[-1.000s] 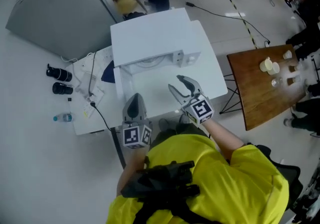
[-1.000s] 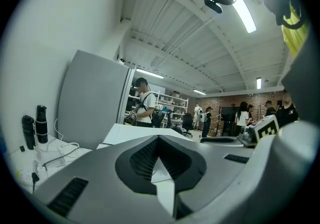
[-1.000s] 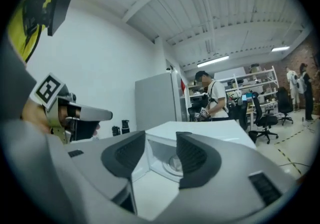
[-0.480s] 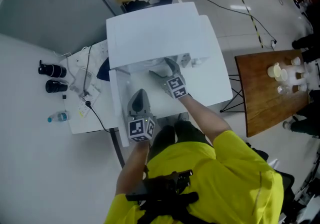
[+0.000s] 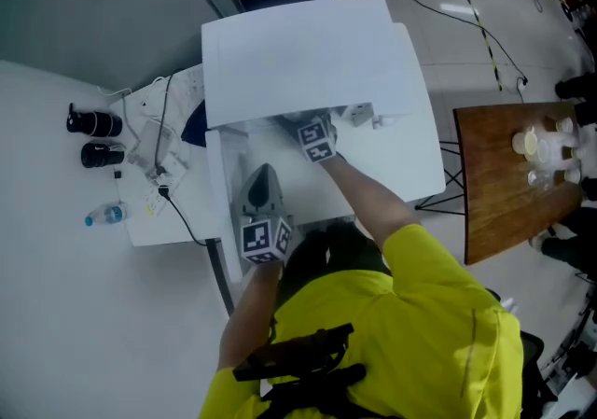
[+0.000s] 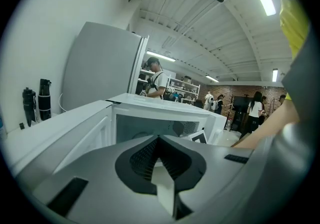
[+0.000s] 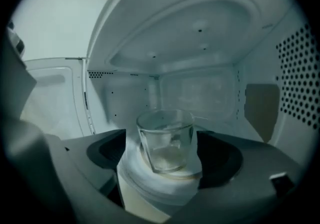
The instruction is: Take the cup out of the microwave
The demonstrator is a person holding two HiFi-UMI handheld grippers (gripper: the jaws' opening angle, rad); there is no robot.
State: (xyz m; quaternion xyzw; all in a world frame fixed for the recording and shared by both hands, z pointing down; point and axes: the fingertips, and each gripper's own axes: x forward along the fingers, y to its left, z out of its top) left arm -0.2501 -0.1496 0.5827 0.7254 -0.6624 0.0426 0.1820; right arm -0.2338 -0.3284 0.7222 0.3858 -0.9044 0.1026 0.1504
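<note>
A clear glass cup (image 7: 167,140) stands upright on the white turntable inside the open microwave (image 5: 308,53). My right gripper (image 7: 166,154) reaches into the cavity; its jaws are opening, one on each side of the cup, with a gap between each pad and the glass. In the head view only its marker cube (image 5: 316,141) shows under the microwave's top edge, and the cup is hidden there. My left gripper (image 5: 262,173) hovers in front of the microwave, shut and empty, its tips (image 6: 159,140) meeting. The microwave door (image 6: 65,138) stands open to the left.
The microwave sits on a white table (image 5: 177,221) with cables and a small plastic bottle (image 5: 103,216). Two black bottles (image 5: 93,137) lie further left. A wooden table (image 5: 508,193) with cups stands to the right. A grey cabinet (image 6: 100,73) and people are behind.
My right gripper has gone forward and down into the microwave cavity and its jaws have spread wider. My left gripper has sunk a little in front of the microwave.
</note>
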